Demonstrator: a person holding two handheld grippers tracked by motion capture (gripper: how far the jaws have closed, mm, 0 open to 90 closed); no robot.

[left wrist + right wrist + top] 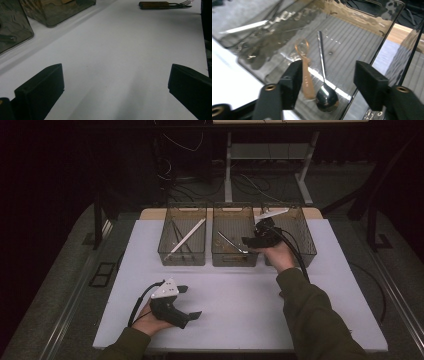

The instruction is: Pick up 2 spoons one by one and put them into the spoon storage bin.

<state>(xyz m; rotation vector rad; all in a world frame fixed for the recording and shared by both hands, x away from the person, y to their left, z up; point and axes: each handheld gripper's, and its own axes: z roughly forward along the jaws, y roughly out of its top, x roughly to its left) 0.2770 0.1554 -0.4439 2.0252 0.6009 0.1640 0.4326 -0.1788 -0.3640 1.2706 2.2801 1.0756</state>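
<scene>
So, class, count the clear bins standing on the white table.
3, in a row at the table's far edge: the left bin, the middle bin, and the right bin, where the right claw reaches.

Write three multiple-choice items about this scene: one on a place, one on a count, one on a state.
1. Where does the steel spoon lie?
A. in the middle bin
B. on the bare table
C. in the left gripper

2. How many bins stand along the far side of the table?
A. two
B. three
C. five

3. How are the fingers of the left gripper?
A. shut on a fork
B. shut on nothing
C. open with nothing between

Answers: 1 A, the right gripper looks down on it in that bin; 2 B, the high view shows three side by side; 3 C, only white table shows between them.
</scene>
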